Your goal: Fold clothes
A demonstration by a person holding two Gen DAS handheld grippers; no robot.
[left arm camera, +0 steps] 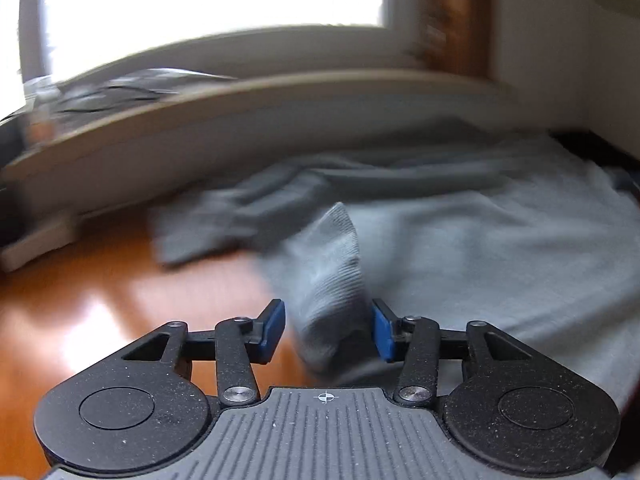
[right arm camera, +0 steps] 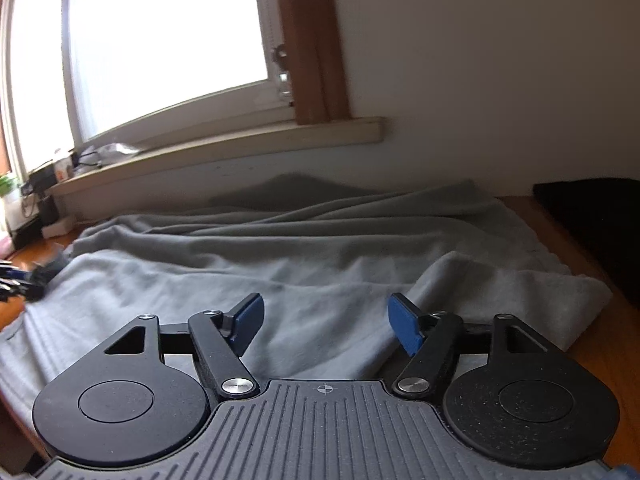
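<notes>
Grey garment, orange-brown table

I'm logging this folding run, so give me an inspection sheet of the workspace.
Surface: wooden table, glossy, partly covered.
Job's things: grey garment spread out, wrinkled; ribbed cuff raised between the left gripper's fingers.
Clutter: small items on the windowsill, too blurred to identify.
Grippers: left gripper open around the cuff; right gripper open over the garment.
Cables: dark cords on the sill.
Surroundings: bright window, white wall.
</notes>
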